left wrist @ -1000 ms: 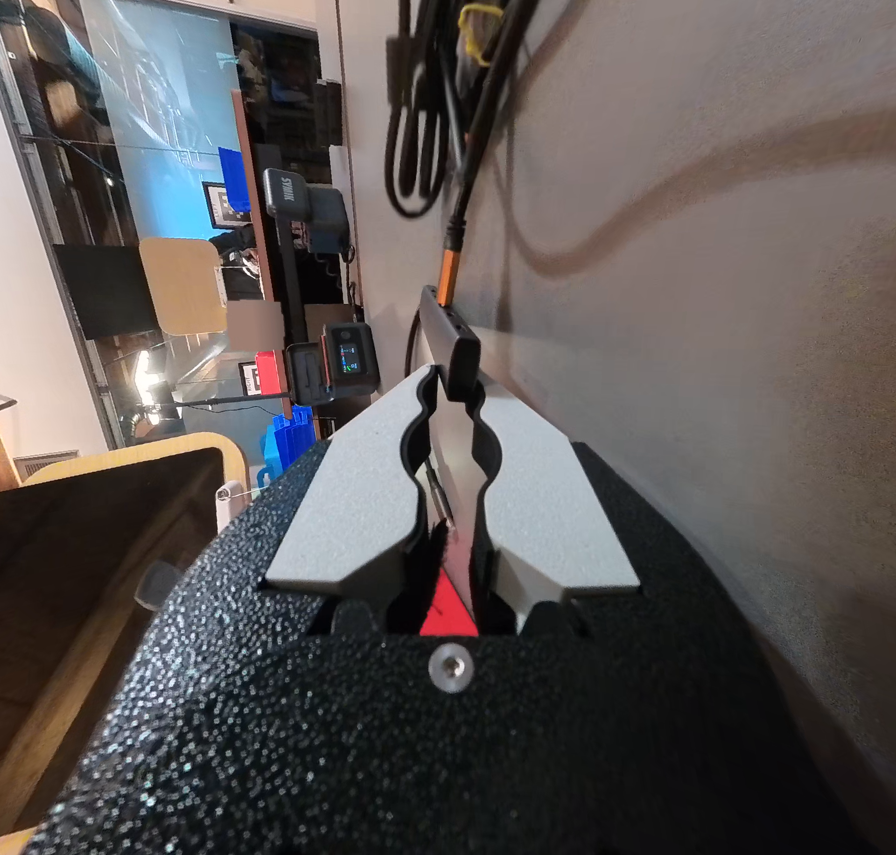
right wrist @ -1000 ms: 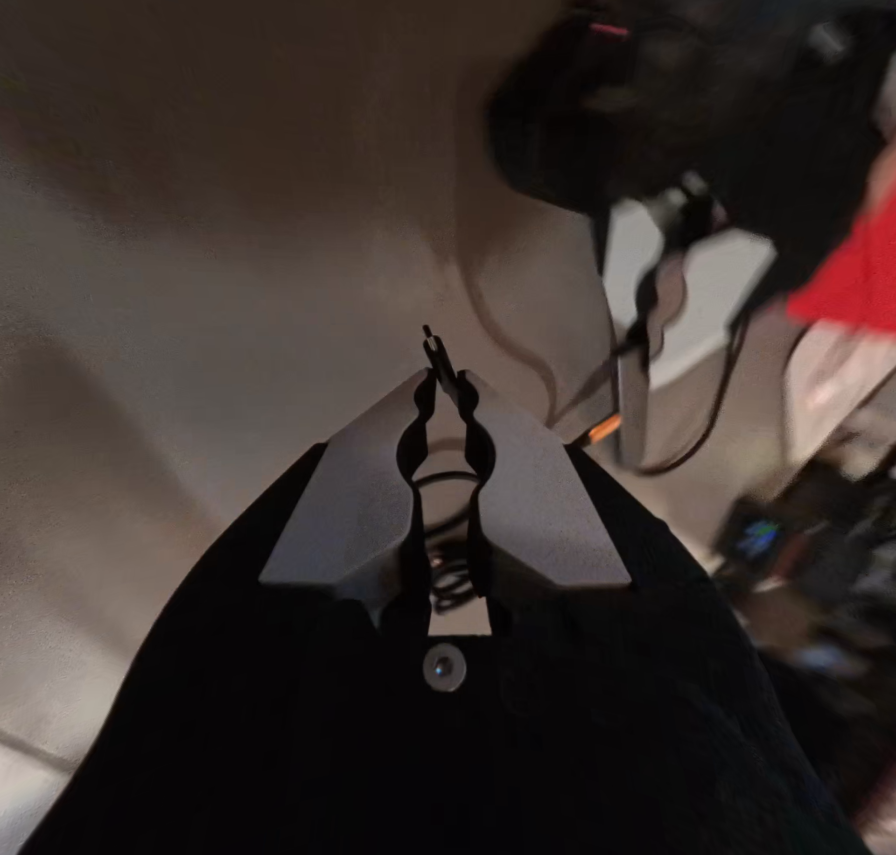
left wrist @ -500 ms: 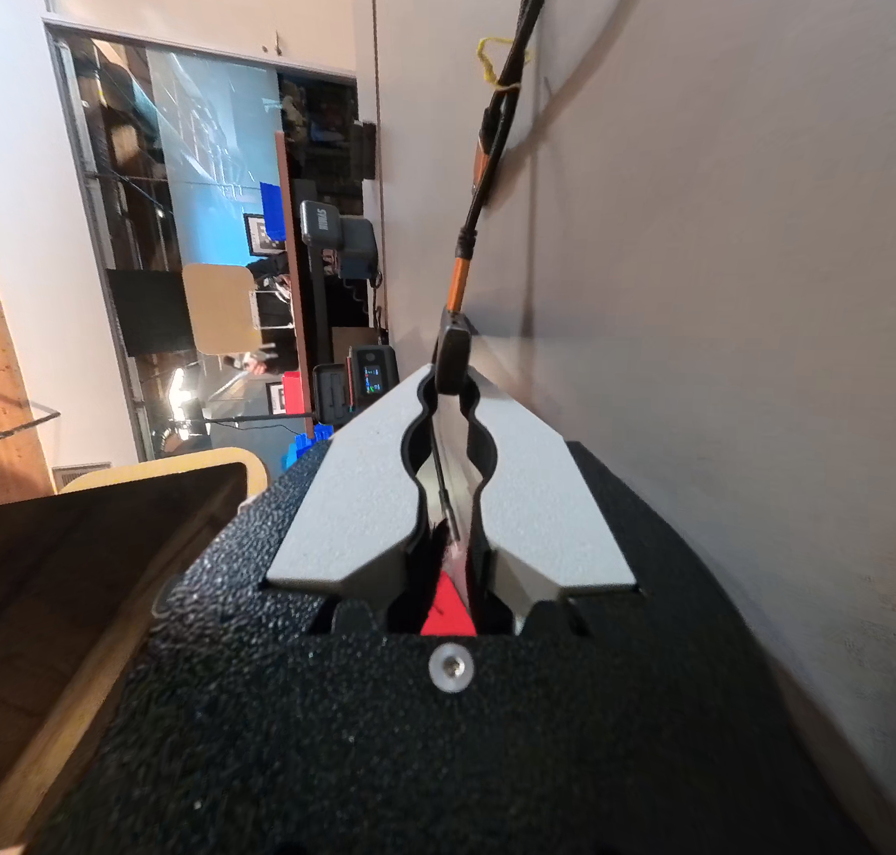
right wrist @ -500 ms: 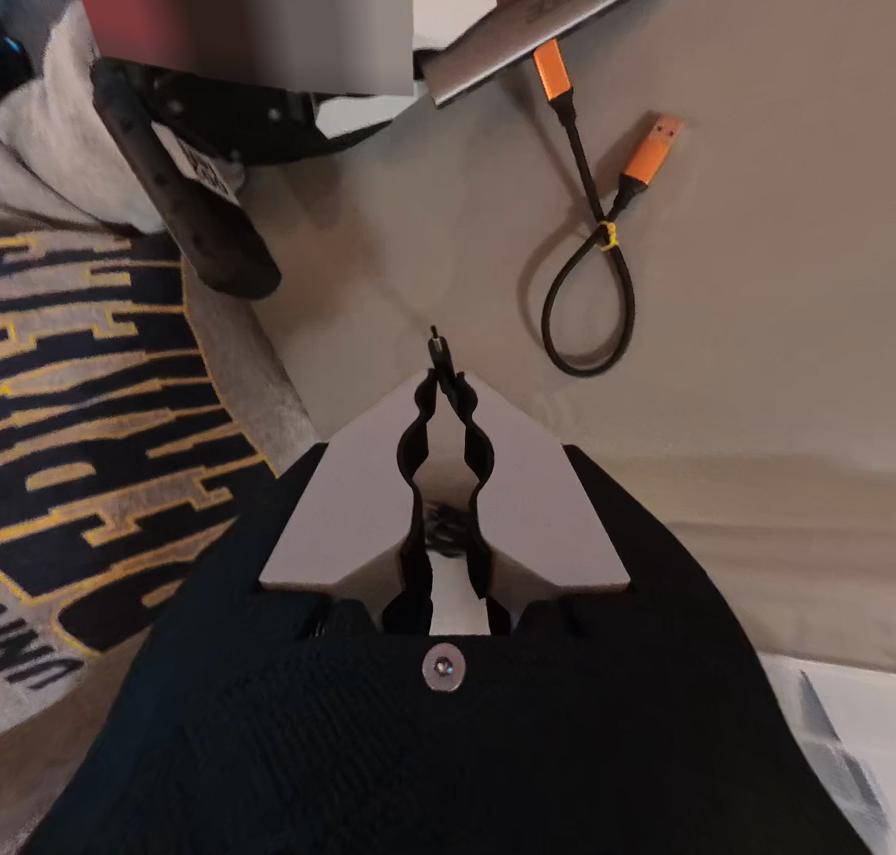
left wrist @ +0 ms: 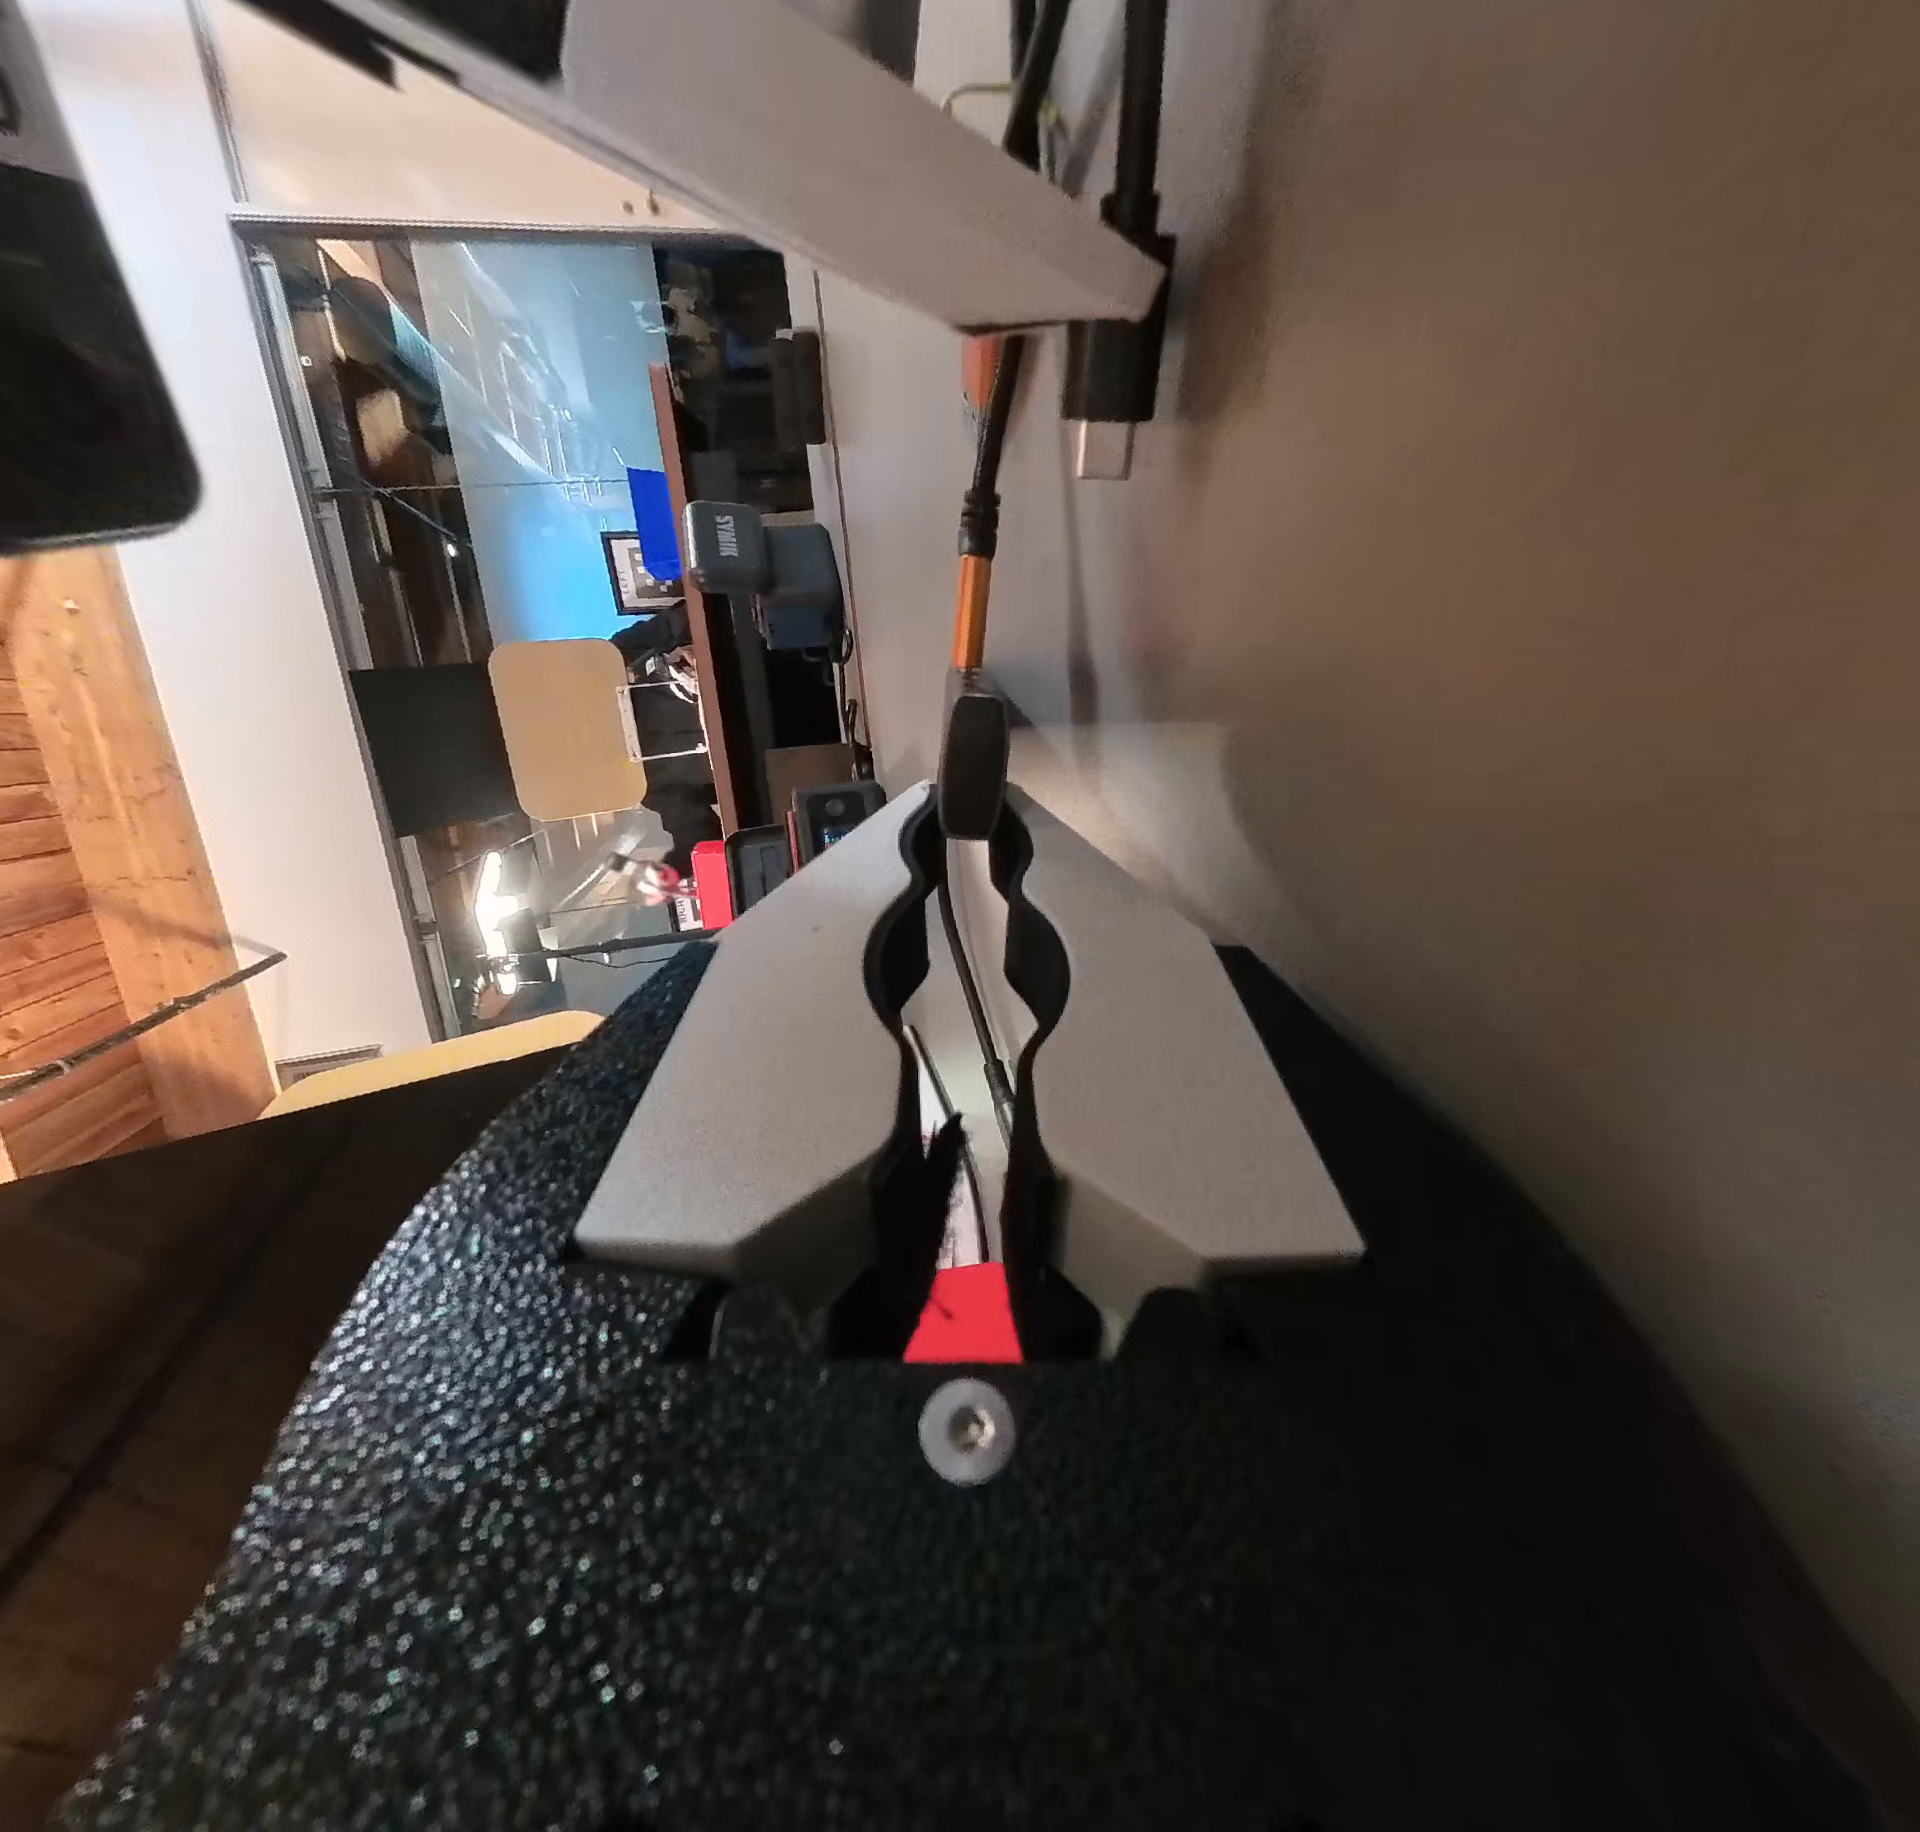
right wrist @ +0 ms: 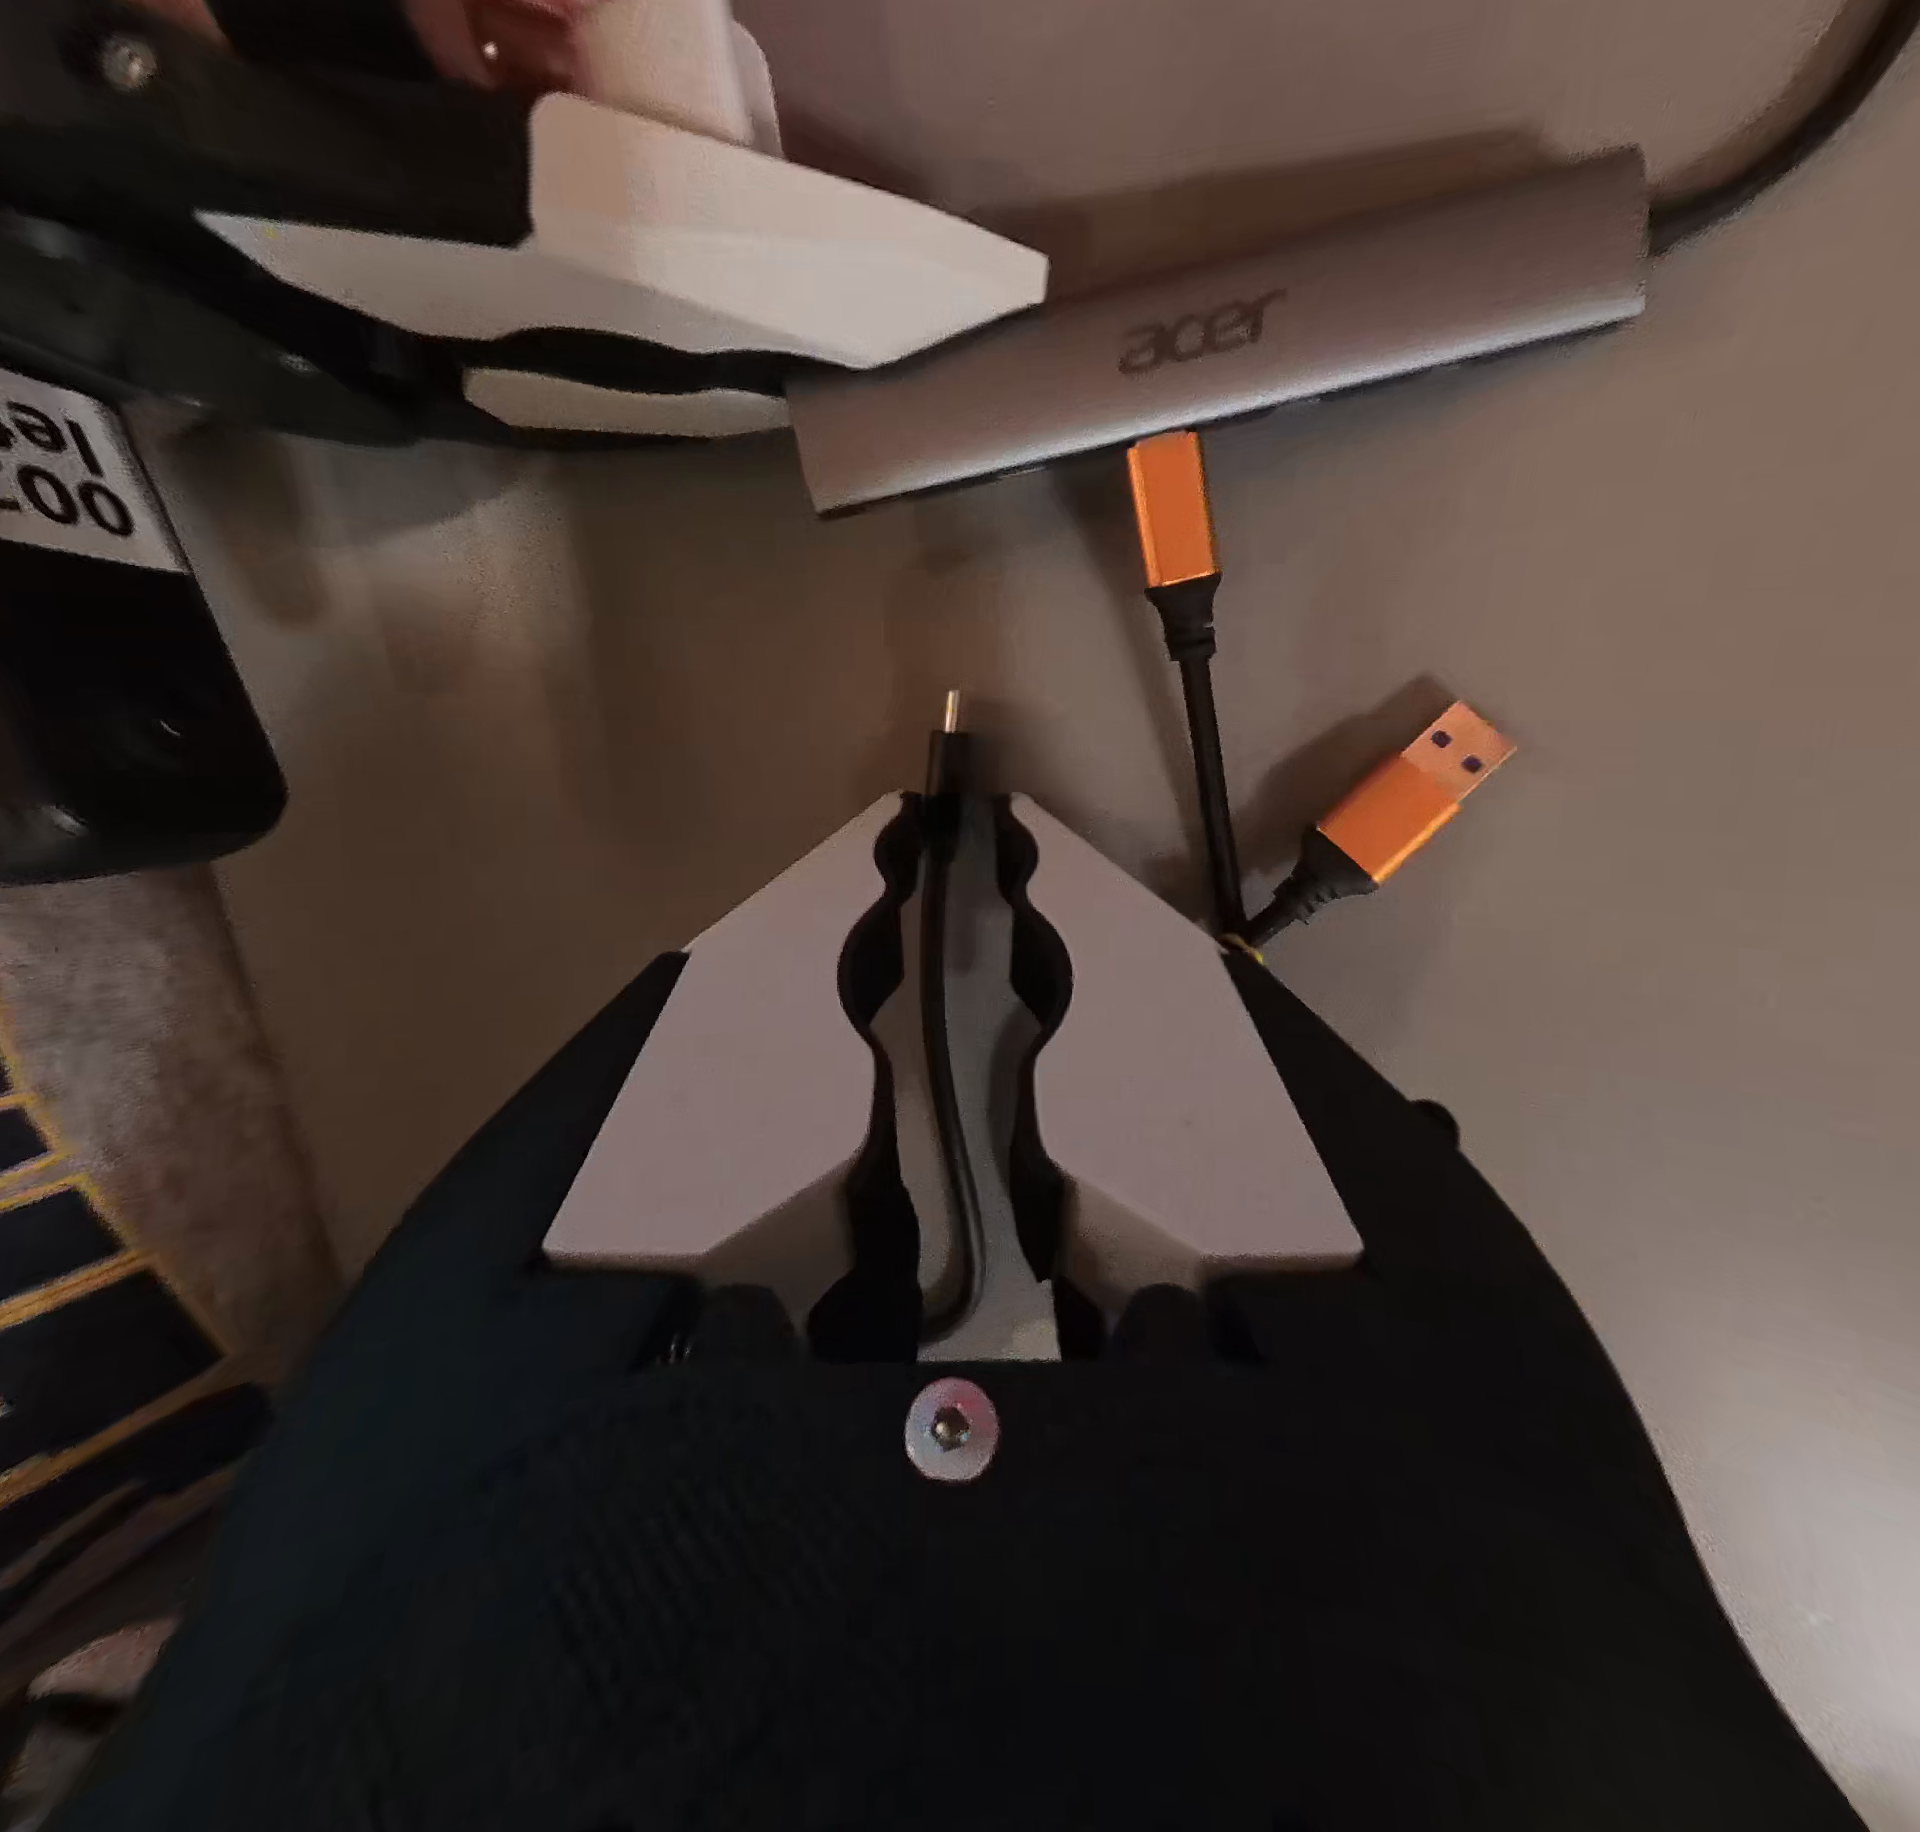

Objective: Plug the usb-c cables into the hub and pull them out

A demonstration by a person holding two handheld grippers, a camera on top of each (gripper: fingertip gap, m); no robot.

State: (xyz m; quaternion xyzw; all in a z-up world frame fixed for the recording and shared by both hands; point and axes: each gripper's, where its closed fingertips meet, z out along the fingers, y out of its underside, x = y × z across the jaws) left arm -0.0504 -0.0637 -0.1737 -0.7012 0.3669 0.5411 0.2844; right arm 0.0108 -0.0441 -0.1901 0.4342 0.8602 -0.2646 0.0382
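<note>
r gripper (right wrist: 951, 806) pinches thin blk usb-c plug (right wrist: 948, 759), slim metal hub (right wrist: 1226, 328) ahead.

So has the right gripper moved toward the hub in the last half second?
Yes. The right gripper, shut on the black plug, has closed in: the hub and orange connector now sit nearer its tips.

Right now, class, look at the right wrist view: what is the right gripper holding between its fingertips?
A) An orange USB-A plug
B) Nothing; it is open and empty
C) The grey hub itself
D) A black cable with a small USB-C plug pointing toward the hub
D. The right gripper is shut on the black cable, whose plug sticks out past the fingertips toward the grey hub, short of it.
</note>
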